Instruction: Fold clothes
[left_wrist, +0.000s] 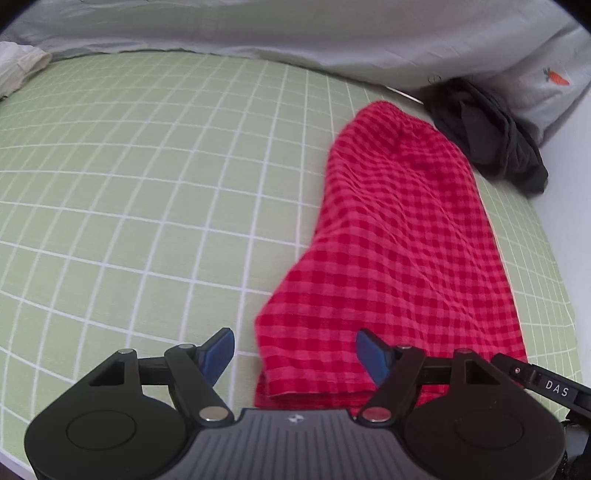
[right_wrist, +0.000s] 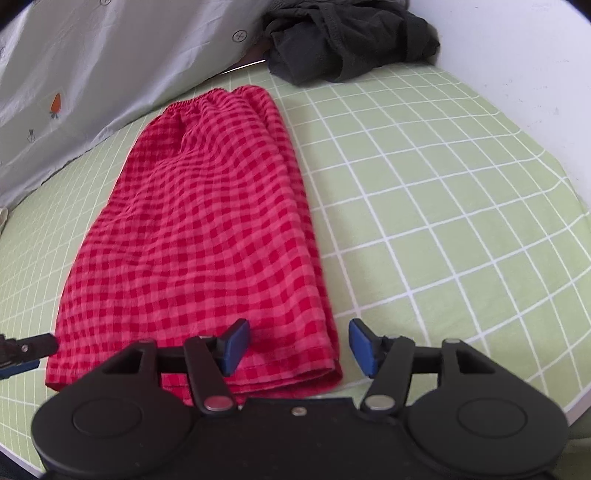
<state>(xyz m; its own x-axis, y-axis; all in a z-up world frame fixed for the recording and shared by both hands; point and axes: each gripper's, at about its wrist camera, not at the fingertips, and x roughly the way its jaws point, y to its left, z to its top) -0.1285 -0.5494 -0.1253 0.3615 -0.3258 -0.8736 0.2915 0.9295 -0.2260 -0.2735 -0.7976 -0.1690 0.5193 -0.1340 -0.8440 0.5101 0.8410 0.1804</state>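
Red checked shorts (right_wrist: 207, 229) lie folded lengthwise on the bed (right_wrist: 443, 206), hem at six o'clock, where both hand-held grippers, left (left_wrist: 295, 356) and right (right_wrist: 299, 345), hover wide, empty, likely to fold next.

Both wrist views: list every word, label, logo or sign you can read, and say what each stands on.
"DAS": white letters on the black bar of the right gripper, seen at the edge of the left wrist view.
Small emblem on the left gripper's body: too small to read.
Orange carrot prints on the grey sheet: pictures, no words.
Circled cross marks on that sheet: signs only.
Red shorts: no text.
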